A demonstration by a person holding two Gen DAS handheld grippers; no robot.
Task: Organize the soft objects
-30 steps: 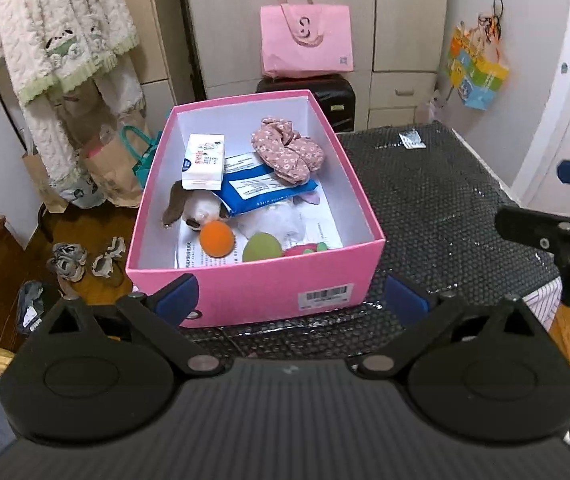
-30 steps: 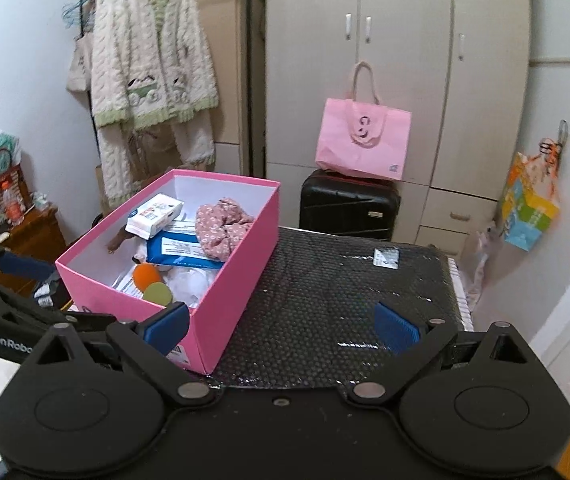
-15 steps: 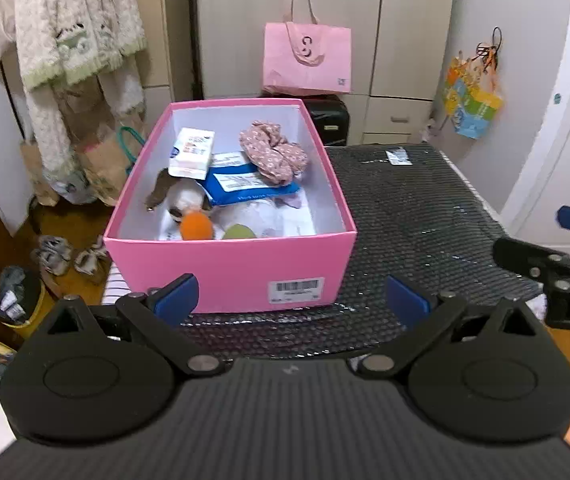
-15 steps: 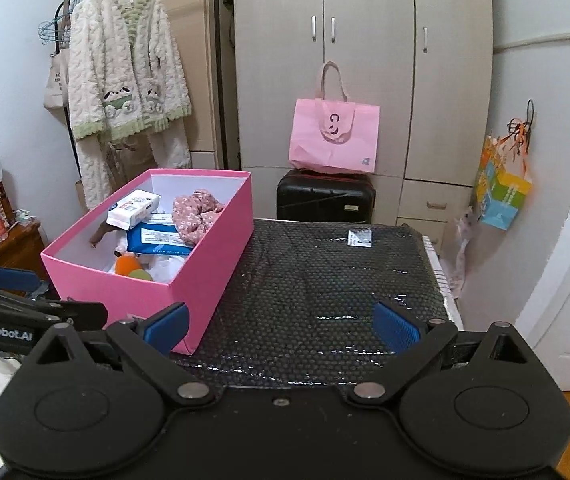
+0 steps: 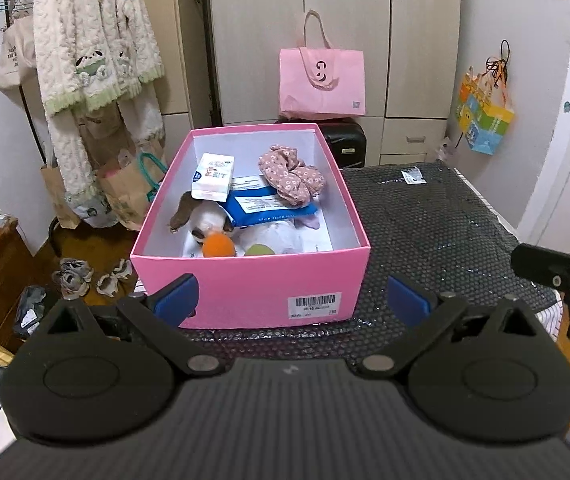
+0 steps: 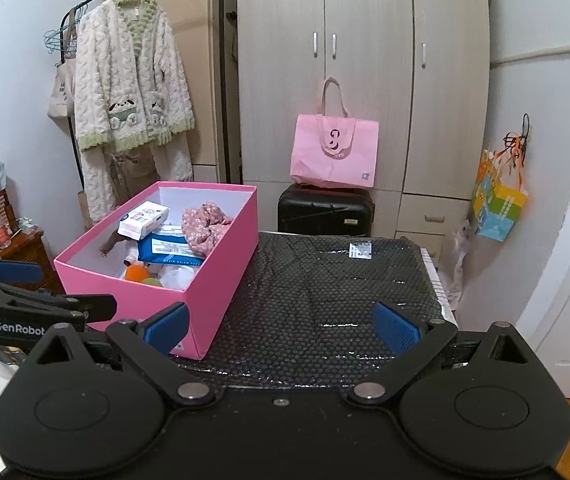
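I read "GenRobot" in white on the left gripper (image 6: 17,280), just left of the pink box (image 6: 221,276). The barcode label (image 5: 313,305) on that box is too small to read.

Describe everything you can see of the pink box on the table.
The pink box is an open, lidless cardboard shoebox, pink outside and white inside, with a barcode label on its near end. It sits upright on the black bubble-wrap table cover, at the table's left side. Inside lie a floral scrunchie, a blue wipes pack, a small white packet, a plush dog and two balls.
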